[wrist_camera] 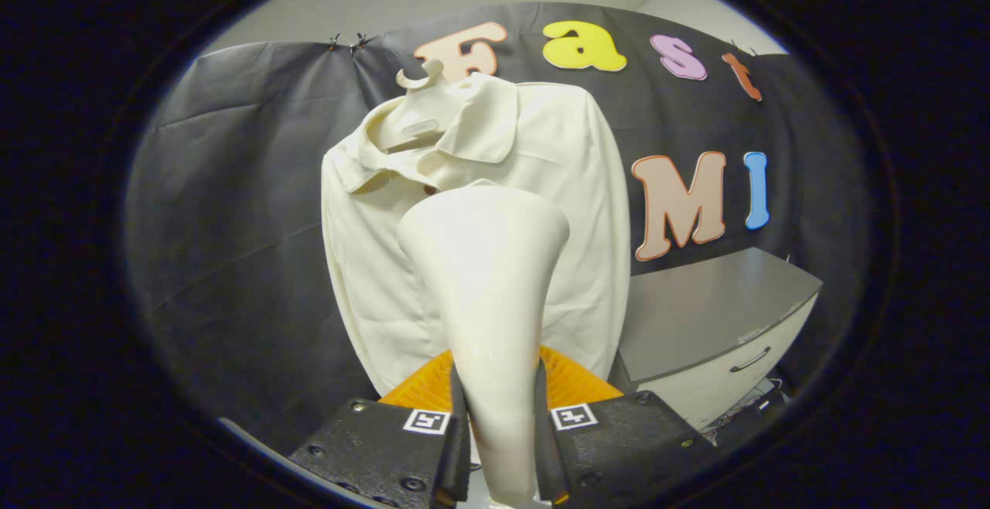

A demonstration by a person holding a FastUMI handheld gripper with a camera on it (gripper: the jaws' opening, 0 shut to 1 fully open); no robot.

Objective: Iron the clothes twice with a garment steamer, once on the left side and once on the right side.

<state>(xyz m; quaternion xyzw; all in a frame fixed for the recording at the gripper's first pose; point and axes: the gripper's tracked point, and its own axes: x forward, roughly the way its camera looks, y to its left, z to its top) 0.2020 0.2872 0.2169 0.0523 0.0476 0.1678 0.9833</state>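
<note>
A cream polo shirt (568, 207) hangs on a pale hanger (421, 76) in front of the black booth wall. My gripper (499, 408) is shut on the handle of a cream garment steamer (487, 261), both fingers pressing its narrow neck. The steamer's wide head flares upward beyond the fingers and sits in front of the shirt's chest, a little left of the shirt's middle, just below the collar and placket. The steamer hides the shirt's lower middle. I cannot tell whether the head touches the fabric.
A white cabinet with a grey top (719, 315) and a drawer handle stands right of the shirt, close to its lower right edge. Black cloth wall (240, 223) hangs behind and to the left.
</note>
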